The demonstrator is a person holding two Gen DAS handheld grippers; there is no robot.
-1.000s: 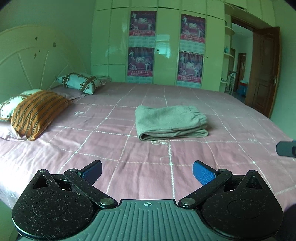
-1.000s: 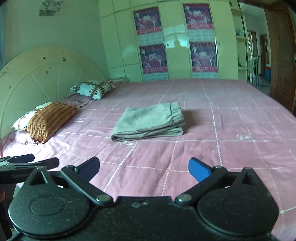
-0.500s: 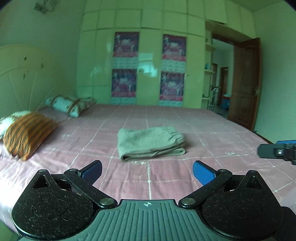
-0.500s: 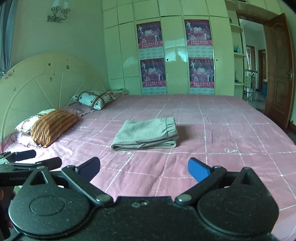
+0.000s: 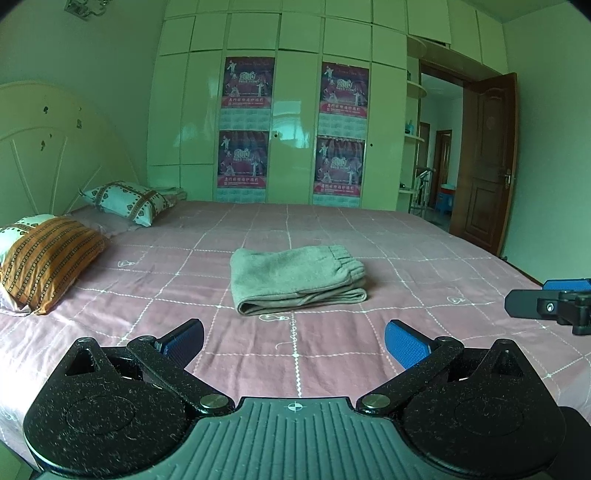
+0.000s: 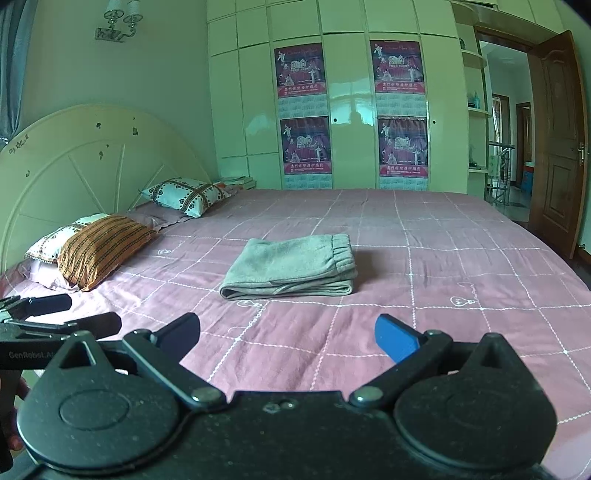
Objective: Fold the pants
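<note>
Both views sit more level than before | left gripper [image 5: 293, 341] and right gripper [image 6: 287, 334] spread apart, empty, near bed's [image 5: 424, 266] front edge | folded pants [image 5: 297, 278] mid-bed, bare quilt all around

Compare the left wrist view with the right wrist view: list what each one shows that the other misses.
Only the left wrist view shows the right tool from the side, at its right edge.

Only the right wrist view shows the left tool from the side, at its left edge, the whole wall lamp and a curtain at the far left.

Both show the folded grey pants lying on the pink bedspread, untouched, the pillows, headboard, postered wardrobe and open brown door. Each view's own tool stands open and empty.
</note>
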